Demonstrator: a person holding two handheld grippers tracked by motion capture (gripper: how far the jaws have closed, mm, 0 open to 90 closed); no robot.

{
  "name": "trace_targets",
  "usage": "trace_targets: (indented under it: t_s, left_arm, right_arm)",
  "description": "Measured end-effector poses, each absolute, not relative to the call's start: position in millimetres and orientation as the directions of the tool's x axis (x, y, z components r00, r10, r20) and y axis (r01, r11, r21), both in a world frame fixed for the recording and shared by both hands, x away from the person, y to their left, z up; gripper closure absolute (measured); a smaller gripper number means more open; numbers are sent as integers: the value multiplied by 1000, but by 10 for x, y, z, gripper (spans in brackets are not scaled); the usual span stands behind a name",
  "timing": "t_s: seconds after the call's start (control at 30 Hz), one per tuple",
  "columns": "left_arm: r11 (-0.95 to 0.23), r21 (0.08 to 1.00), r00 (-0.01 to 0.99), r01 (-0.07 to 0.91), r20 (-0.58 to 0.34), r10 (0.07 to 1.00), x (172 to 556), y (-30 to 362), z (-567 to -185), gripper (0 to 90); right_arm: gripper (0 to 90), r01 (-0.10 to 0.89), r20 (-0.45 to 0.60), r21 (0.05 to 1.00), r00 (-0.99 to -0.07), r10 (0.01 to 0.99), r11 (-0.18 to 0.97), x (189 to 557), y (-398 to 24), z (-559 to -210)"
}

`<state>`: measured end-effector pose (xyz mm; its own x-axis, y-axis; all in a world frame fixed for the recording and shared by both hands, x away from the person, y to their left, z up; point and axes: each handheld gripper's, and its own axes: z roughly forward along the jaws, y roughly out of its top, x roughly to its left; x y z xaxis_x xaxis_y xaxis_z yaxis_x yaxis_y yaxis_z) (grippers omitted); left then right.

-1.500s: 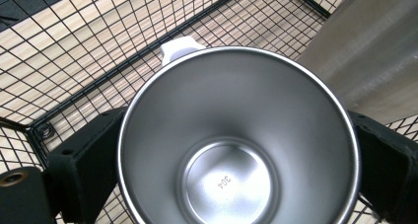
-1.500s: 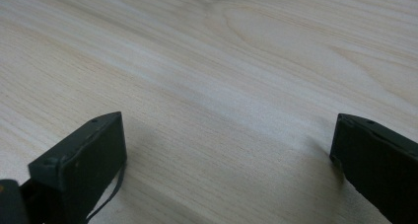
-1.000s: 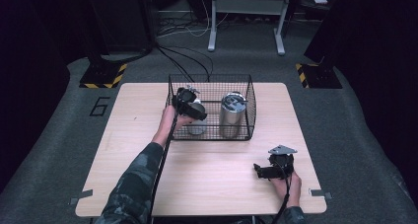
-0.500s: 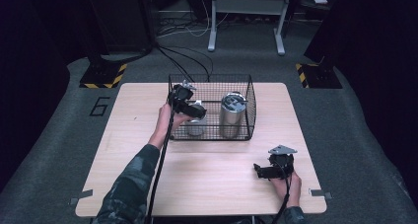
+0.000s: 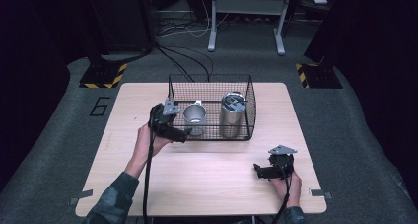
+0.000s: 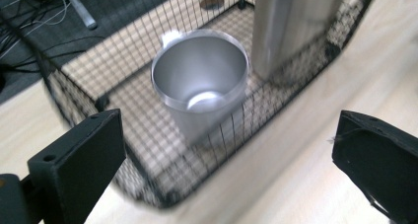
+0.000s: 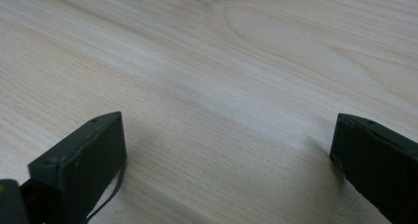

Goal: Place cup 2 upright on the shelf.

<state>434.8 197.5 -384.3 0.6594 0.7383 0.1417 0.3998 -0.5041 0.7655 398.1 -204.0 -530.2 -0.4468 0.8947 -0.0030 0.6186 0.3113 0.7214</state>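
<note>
High view: my left gripper (image 5: 183,133) has pulled back to the wire basket's (image 5: 251,105) near-left edge, leaving the steel cup (image 5: 194,116) inside. Left gripper view: jaws apart, cup (image 6: 201,88) centre frame, released. Right gripper view: my right gripper's jaws apart over bare table (image 7: 256,71).

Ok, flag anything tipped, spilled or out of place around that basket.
Nothing stands out. The open cup and the lidded tumbler both stand upright inside the wire basket, which sits flat on the table. No spill shows.
</note>
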Motion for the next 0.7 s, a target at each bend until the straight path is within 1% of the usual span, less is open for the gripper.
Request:
trace_targets:
  t_s: [0.03,0.17,0.37,0.4,0.47,0.7]
  left_arm:
    - [-512,764,660,393,154,736,4296,2004,-3868,1]
    - [-506,763,649,402,152,746,4045,2120,-4053,1]
    - [-538,717,644,444,162,748,3760,2250,-4459,1]
    - [-526,718,643,455,143,753,3727,2267,-4531,2]
    - [-530,698,639,481,135,758,3674,2302,-4688,1]
    - [-488,680,608,548,77,790,3594,2458,-5049,1]
  right_arm:
    - [0,619,-3,721,-446,895,311,3980,-2039,-5302]
    - [0,618,-3,722,-446,895,311,3980,-2039,-5302]
    - [0,618,-4,722,-447,895,312,3981,-2039,-5302]
    - [0,618,-4,722,-446,895,311,3980,-2038,-5303]
    - [0,615,-6,723,-450,893,315,3983,-2040,-5303]
    - [0,616,1,727,-445,896,305,3983,-2032,-5306]
